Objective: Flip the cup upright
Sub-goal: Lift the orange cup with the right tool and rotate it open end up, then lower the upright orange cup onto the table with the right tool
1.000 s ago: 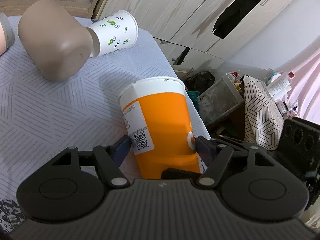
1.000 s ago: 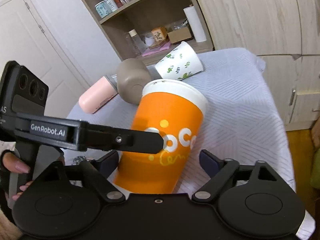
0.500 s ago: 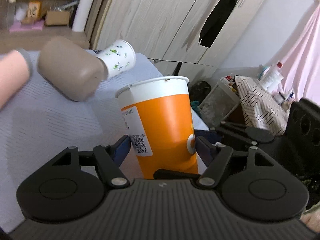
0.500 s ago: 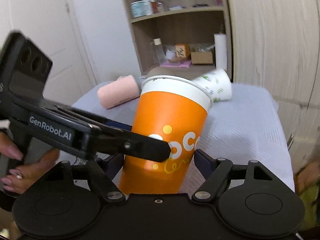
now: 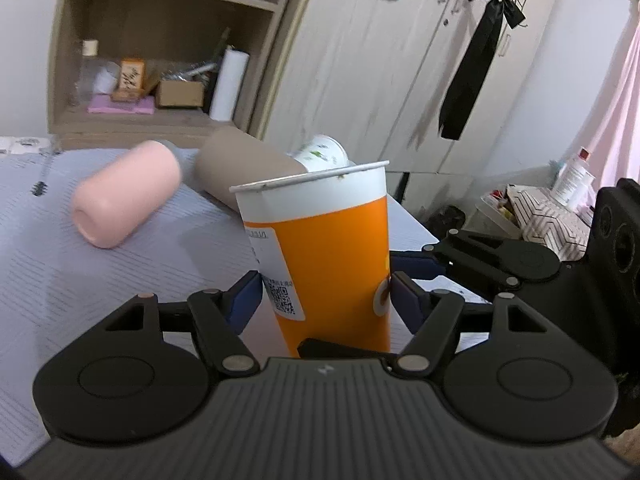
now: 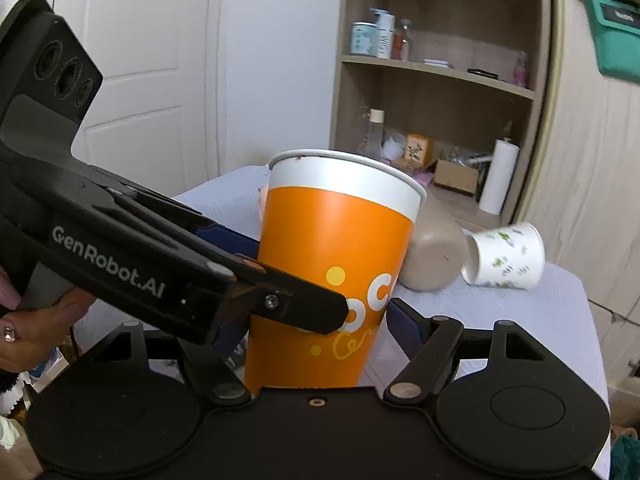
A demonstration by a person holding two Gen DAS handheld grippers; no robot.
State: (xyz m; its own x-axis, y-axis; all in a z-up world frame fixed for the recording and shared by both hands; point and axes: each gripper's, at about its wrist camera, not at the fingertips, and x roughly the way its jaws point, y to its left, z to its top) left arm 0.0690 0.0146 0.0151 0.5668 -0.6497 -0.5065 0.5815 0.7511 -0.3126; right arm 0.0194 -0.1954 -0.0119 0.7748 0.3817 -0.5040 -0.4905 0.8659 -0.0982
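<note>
A: Where is the orange cup (image 5: 332, 256) right now?

B: Rim up, nearly vertical, leaning a touch, at the near edge of the bench (image 5: 100, 280) with its grey patterned cloth. Its base is cut off behind each gripper's body in both views, so I cannot tell whether it rests on the cloth.

A: And the left gripper (image 5: 326, 294)?

B: Its blue fingers (image 5: 245, 295) are clamped on the lower wall of the cup, one pad beside the QR label, the other at the white dot on the opposite side.

A: The right gripper (image 6: 316, 330)?

B: Harder. From its own camera the left gripper's arm crosses at nine o'clock and covers its left finger almost wholly. The right pad sits just at the cup's wall; whether it presses or merely stands beside it, I cannot tell.

A: What lies behind the cup?

B: At eleven o'clock in the left view, a pink cup (image 5: 126, 196) on its side; at twelve, a brown cup (image 5: 244, 168), also lying down, and behind it a white leaf-print cup (image 5: 322, 156), mostly hidden there. The right view shows that one plainly at two o'clock, tipped over against the brown one.

A: Anything else?

B: A shelf unit (image 6: 440, 68) beyond the bench; its small bottles are too blurred to read.
</note>
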